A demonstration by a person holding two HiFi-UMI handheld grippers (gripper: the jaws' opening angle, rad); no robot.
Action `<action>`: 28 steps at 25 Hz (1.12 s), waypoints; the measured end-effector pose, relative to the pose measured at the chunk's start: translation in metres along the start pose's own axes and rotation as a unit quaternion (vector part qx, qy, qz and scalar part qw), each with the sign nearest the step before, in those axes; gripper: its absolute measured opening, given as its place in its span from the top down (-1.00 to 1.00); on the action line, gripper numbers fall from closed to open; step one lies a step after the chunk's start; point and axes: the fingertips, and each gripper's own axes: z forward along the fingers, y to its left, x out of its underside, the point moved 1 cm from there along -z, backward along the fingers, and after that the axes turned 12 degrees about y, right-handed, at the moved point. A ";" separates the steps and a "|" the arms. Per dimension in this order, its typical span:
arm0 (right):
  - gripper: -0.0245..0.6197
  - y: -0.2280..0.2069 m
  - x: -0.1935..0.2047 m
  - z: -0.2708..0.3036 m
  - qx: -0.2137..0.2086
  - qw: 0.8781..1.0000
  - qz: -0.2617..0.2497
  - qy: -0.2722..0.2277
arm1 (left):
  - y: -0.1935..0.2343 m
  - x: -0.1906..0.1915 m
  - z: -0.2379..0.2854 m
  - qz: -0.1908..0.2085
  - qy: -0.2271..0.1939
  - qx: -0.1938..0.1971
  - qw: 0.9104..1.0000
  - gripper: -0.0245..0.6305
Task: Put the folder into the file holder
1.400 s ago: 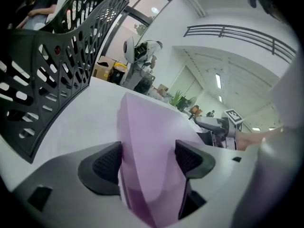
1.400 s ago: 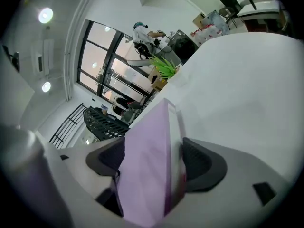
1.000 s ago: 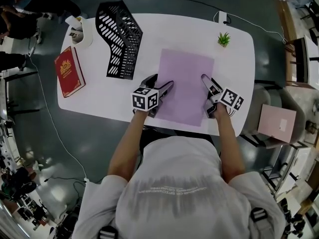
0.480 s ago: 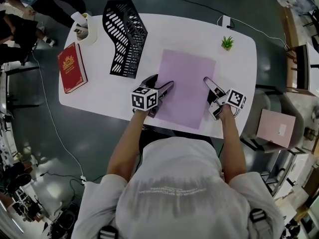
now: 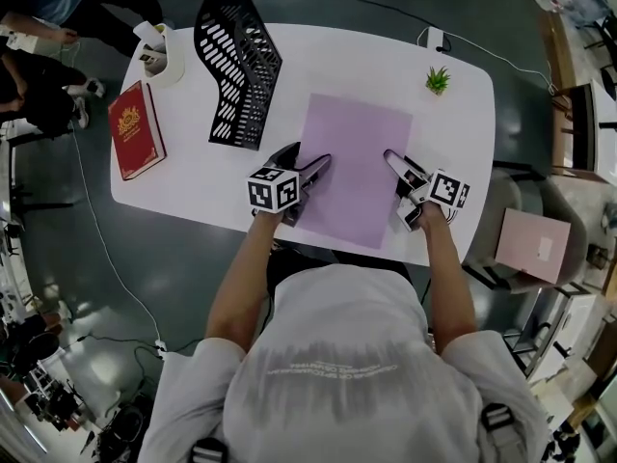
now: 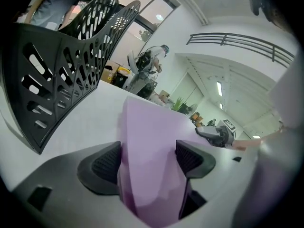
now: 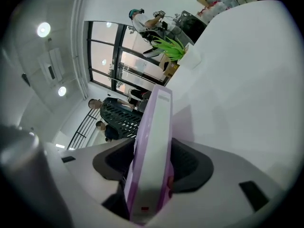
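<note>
Your left claw (image 5: 310, 158) is closed on the purple folder (image 5: 357, 162) at its 9 o'clock edge, with the sheet pinched between both pads. Your right claw (image 5: 398, 163) is clamped on the opposite edge at 3 o'clock, its pads pressing both faces. The folder is on the white table (image 5: 337, 56), near its front edge. The black file holder (image 5: 236, 70) stands at 10 o'clock from the folder, apart from it and open-topped.

Arms forward, left claw (image 5: 310, 154) and right claw (image 5: 397, 161) clamped (jaws partly apart).
</note>
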 end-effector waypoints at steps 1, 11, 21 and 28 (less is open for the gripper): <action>0.14 0.001 -0.001 0.000 0.001 1.000 -0.005 -0.005 | 0.000 0.000 0.000 -0.003 -0.001 0.002 1.000 -0.19; 0.15 0.027 -0.021 -0.011 -0.072 0.993 -0.090 -0.029 | -0.007 0.002 0.000 -0.028 0.011 0.079 0.996 -0.24; 0.16 0.034 -0.022 -0.014 -0.127 0.984 -0.118 -0.041 | -0.016 0.002 -0.002 -0.070 0.027 0.163 0.984 -0.25; 0.16 0.034 -0.022 -0.017 -0.153 0.978 -0.133 -0.044 | -0.030 0.010 0.000 -0.070 0.055 0.210 0.974 -0.25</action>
